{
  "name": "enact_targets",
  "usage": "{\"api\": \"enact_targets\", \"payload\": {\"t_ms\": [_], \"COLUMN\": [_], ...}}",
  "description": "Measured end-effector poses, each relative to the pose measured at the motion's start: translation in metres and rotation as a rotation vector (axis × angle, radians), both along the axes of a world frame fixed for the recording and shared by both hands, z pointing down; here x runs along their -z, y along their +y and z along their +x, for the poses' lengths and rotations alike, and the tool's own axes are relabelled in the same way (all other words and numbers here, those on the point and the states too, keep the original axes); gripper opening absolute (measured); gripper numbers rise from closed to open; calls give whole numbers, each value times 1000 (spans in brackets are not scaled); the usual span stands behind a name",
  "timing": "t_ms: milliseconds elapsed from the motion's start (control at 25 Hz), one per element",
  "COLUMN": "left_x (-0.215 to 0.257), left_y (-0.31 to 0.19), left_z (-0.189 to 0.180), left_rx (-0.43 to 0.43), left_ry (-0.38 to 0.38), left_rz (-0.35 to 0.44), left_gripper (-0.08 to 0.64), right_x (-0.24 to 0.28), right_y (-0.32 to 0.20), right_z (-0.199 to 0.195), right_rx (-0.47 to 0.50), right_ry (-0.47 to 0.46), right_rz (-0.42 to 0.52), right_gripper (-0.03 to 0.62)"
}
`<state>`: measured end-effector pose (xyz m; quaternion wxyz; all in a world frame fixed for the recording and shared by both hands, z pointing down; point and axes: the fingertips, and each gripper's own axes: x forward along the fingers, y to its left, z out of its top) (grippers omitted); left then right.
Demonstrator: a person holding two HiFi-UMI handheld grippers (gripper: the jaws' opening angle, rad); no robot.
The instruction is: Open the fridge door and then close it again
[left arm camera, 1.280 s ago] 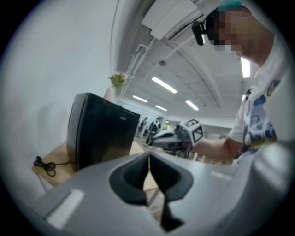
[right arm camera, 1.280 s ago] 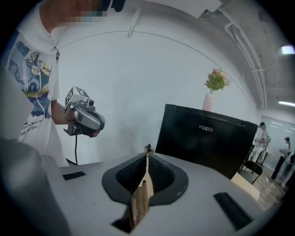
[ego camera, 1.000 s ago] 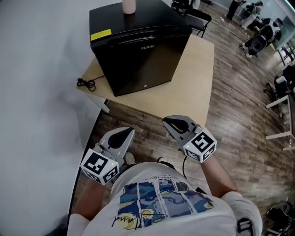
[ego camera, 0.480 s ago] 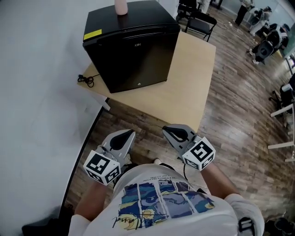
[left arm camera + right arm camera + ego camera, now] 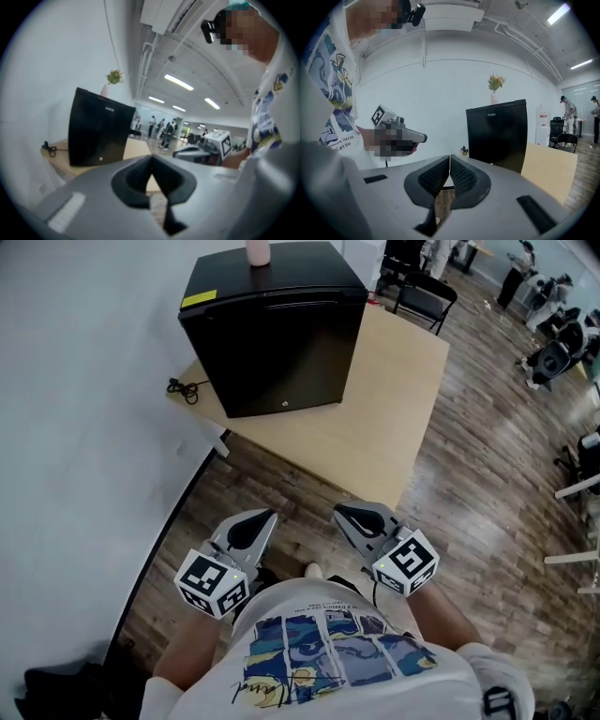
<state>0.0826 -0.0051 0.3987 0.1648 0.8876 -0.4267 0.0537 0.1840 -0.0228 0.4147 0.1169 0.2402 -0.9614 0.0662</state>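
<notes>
**A:** What's the fridge looking like?

**B:** It's a small black boxy mini fridge (image 5: 272,334) with the door shut flush. The front is smooth and glossy, with a tiny silver dot low down and a recessed strip along the top edge. There's a yellow rectangular sticker (image 5: 203,299) on the lid near its front left corner, and a pale pink vase (image 5: 258,251) stands on top toward the back. The fridge sits at the wall-side end of the light wooden tabletop (image 5: 403,418), door facing the person. A thin black cable (image 5: 186,387) curls at the tabletop's left edge just beside it.

**A:** And the grippers?

**B:** Both are grey moulded plastic with dark pads, ribbed on the right one. The left gripper (image 5: 261,519) has its jaws pressed together with nothing between them. Same deal for the right gripper (image 5: 343,514): pads touching, empty. Both hang close to the person's printed white T-shirt (image 5: 328,652), over the brown plank floor (image 5: 487,456) and well apart from the fridge.
</notes>
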Motion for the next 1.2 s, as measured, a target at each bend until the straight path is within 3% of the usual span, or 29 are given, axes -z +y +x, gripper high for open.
{"api": "enact_targets", "payload": {"t_ms": [1200], "left_x": [-9], "left_y": [19], "left_z": [35], "left_rx": [-25], "left_ry": [-13], "left_rz": [0], "left_gripper": [11], "right_x": [-2], "right_y": [22], "right_z": [22], "right_rx": [27], "right_ry": [5], "right_rz": [19], "right_gripper": [14]}}
